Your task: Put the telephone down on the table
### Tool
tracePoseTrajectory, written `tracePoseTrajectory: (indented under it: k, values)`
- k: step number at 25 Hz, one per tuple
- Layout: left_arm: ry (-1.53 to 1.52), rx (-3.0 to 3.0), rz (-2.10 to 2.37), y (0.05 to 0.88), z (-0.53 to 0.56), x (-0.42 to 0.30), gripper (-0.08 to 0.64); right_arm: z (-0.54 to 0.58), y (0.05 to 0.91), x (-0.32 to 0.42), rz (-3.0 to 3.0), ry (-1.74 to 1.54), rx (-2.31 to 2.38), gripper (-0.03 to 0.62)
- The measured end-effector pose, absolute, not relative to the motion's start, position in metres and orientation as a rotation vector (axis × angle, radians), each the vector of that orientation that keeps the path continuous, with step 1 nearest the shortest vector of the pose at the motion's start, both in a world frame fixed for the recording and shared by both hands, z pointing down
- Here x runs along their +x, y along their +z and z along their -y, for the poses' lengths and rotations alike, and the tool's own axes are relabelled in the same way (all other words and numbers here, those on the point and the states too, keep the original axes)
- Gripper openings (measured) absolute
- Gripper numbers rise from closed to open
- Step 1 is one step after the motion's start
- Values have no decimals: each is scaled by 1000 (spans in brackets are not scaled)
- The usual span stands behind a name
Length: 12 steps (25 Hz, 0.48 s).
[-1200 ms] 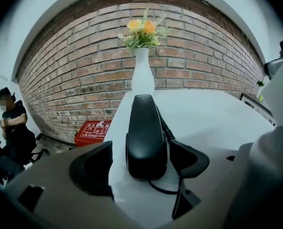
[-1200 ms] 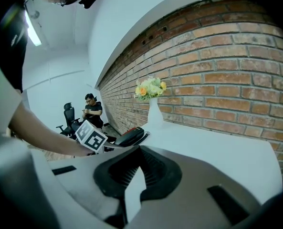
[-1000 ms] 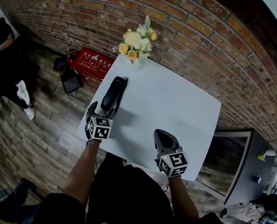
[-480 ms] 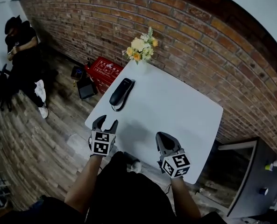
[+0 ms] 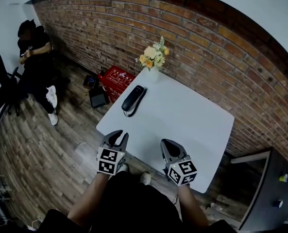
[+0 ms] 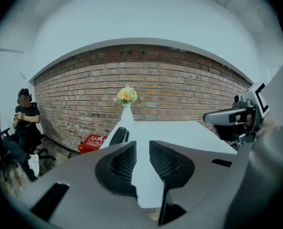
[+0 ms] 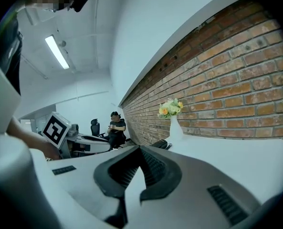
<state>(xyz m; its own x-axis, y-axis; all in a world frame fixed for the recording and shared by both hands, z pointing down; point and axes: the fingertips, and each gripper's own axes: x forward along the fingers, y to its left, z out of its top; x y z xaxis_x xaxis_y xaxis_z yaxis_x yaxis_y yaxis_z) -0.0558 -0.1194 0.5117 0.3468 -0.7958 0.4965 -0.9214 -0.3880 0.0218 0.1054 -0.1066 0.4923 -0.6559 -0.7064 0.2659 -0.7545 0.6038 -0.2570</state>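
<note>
The telephone (image 5: 133, 99) lies at the bench's (image 5: 192, 120) far left edge. My left tool (image 5: 120, 135), jaws just closing, stands narrowly spread, empty; right tool (image 5: 164, 143) pressed together. Likely light, rigid, slick: I'd grip mid-handset.

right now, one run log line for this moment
telephone: flat on table | left gripper: empty, jaws just closing, small gap | right gripper: empty, jaws shut

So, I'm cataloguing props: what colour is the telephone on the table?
Black. The telephone lies on the white table; the head view shows it best.
</note>
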Motion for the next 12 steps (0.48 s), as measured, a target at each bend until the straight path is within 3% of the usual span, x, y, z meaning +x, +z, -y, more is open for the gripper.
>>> tracePoseTrajectory:
  k: [12]
  values:
    - [550, 2446, 1423, 483, 116, -64, 46, 101, 464, 107, 2647, 482, 1368, 17]
